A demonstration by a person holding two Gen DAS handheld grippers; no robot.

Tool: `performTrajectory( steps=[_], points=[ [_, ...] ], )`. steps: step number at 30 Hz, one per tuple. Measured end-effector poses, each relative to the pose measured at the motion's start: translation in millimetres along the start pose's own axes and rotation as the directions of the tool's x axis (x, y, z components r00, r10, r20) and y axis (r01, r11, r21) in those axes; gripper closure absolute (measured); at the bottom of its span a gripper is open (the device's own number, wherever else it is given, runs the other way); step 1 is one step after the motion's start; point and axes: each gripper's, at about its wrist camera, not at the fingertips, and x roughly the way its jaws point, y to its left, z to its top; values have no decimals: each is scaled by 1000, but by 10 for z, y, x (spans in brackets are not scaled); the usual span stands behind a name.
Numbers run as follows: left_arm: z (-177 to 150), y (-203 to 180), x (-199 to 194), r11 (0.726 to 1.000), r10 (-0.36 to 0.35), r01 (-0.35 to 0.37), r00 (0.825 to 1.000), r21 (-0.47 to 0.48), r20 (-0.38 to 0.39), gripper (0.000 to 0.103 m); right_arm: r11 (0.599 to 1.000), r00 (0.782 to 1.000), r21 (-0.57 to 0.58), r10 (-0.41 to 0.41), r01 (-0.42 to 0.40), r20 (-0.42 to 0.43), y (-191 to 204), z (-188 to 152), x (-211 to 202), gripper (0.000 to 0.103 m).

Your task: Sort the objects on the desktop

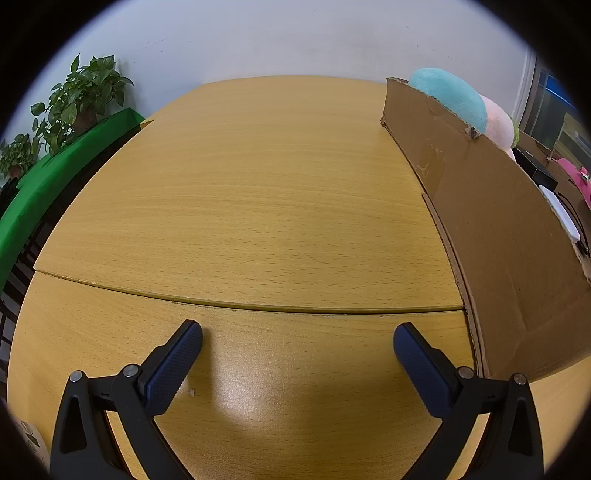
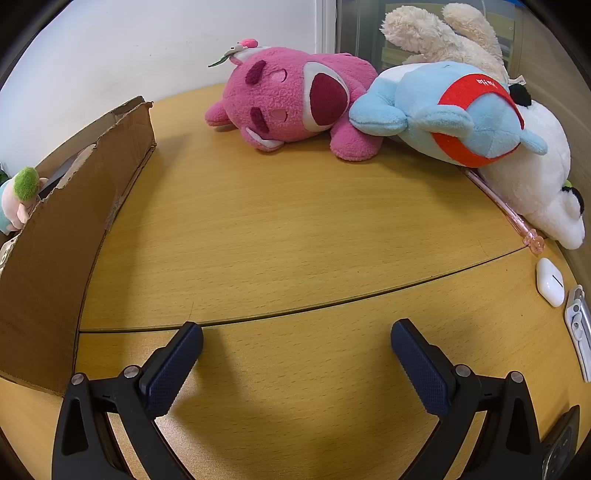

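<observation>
A cardboard box (image 1: 498,229) stands on the wooden desk (image 1: 258,184); it also shows in the right wrist view (image 2: 55,236). A teal and pink plush (image 1: 458,96) sticks out of it. My left gripper (image 1: 297,338) is open and empty, low over the desk left of the box. My right gripper (image 2: 295,338) is open and empty, right of the box. Beyond it lie a pink plush bear (image 2: 291,99), a blue plush with a red band (image 2: 450,110), a white plush (image 2: 535,184) and a cream plush (image 2: 443,33).
A pink pen (image 2: 509,210), a white earbud case (image 2: 550,282) and a white tool (image 2: 580,328) lie at the desk's right edge. A dark device (image 2: 561,446) sits at lower right. Potted plants (image 1: 81,99) and a green cloth (image 1: 55,173) are beyond the left edge.
</observation>
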Motion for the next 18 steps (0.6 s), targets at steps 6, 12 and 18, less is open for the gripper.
performTrajectory(
  steps=[6, 12, 18],
  points=[
    [2, 4, 3, 1000, 1, -1, 1000, 0, 0, 0, 1000, 1000, -1, 0, 0, 0, 1, 8, 3, 0],
    [0, 4, 6, 1000, 1, -1, 1000, -1, 0, 0, 1000, 1000, -2, 1, -1, 0, -5, 10, 4, 0],
    [-1, 4, 11, 1000, 2, -2, 1000, -2, 0, 0, 1000, 1000, -3, 1, -1, 0, -5, 14, 6, 0]
  ],
)
